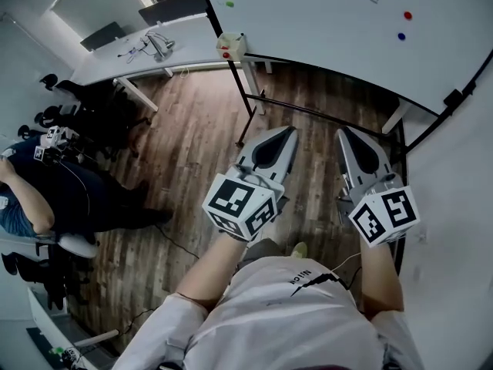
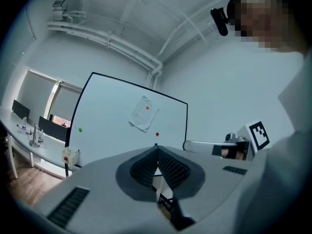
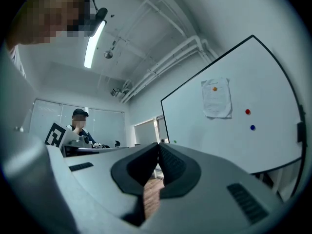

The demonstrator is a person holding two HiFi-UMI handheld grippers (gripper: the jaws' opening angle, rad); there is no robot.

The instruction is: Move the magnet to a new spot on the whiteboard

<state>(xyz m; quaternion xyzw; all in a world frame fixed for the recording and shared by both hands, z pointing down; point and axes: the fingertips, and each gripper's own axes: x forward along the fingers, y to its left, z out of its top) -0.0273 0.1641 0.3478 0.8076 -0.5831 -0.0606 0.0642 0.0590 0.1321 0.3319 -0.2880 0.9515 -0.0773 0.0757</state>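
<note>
Evidently the pickup is not yet begun: left gripper [image 1: 286,132] and right gripper [image 1: 345,133] are seen closed and empty. Next, one gripper probably needs to be brought to the whiteboard [image 1: 308,21] and opened around the red magnet [image 1: 407,15].

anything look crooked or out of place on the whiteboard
Only the sheet of paper: it hangs tilted on the whiteboard, held by a single orange magnet near its top, and its edges look slightly rumpled. The red magnet and blue magnet sit lower, clear of it. Nothing looks damaged.

A person [image 1: 48,195] sits near a long white desk [image 1: 108,66] on a wood floor [image 1: 192,137].
</note>
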